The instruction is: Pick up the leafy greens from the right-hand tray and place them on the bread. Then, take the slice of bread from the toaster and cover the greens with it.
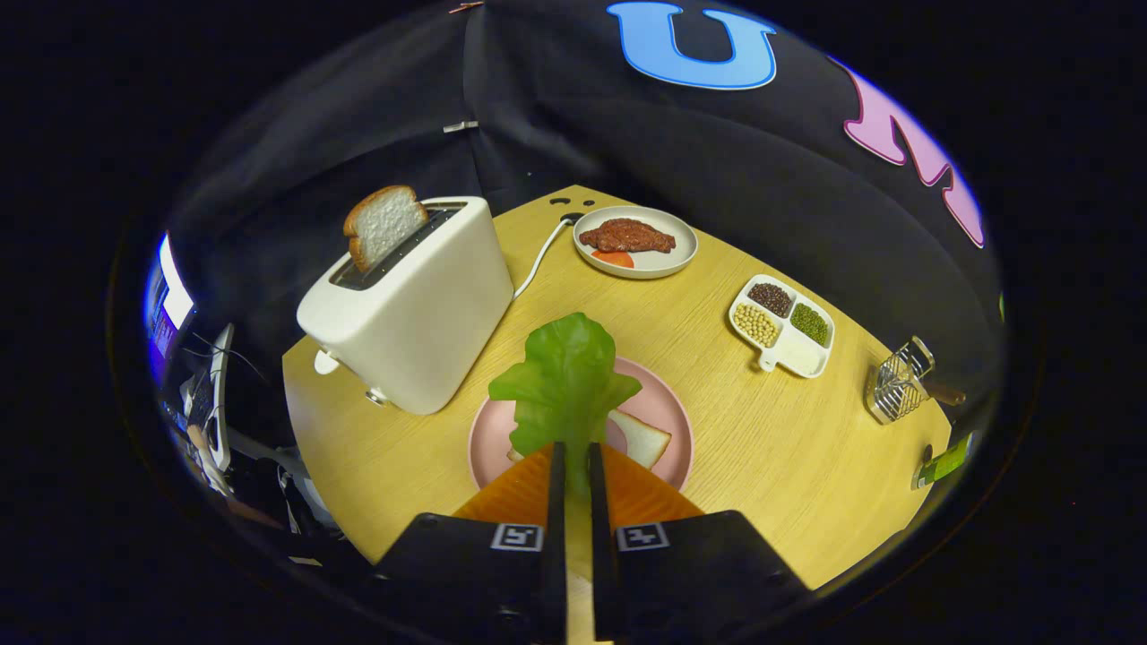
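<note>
A green lettuce leaf (566,385) stands up between my fingers, with my gripper (573,461) shut on its lower part. It hangs above the pink plate (672,421), hiding much of it. On that plate lies a slice of bread (641,437), partly covered by the leaf and my fingers. To the left of the plate stands the white toaster (417,309), and a second slice of bread (383,224) sticks up out of its slot.
A white plate (668,260) with a brown meat piece and a tomato slice sits at the back of the wooden table. A divided white tray (781,324) with beans is to the right, and a small wire rack (899,381) stands near the table's right edge. The toaster's cord (540,258) runs back.
</note>
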`<action>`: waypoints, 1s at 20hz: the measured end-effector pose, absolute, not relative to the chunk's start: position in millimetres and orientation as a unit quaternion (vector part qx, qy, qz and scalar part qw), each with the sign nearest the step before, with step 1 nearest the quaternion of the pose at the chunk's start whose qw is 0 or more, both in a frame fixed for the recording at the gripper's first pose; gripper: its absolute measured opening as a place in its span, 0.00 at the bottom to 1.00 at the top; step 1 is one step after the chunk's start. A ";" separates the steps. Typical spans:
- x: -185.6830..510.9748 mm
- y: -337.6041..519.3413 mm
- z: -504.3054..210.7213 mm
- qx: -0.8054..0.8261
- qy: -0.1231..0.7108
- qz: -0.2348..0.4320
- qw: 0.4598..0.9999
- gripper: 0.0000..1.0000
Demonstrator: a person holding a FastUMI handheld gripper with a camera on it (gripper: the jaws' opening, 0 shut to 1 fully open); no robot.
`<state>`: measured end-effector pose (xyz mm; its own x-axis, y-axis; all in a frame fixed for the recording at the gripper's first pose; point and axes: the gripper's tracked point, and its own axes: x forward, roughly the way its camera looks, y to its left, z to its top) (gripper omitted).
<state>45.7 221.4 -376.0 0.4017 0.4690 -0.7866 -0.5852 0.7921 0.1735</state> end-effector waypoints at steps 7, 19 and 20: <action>50.0 221.8 -375.1 -0.072 0.439 0.303 0.843 0.73; 51.9 292.4 -226.6 -0.009 0.325 0.341 0.882 0.74; 54.5 306.3 -212.8 -0.007 0.314 0.349 0.883 0.75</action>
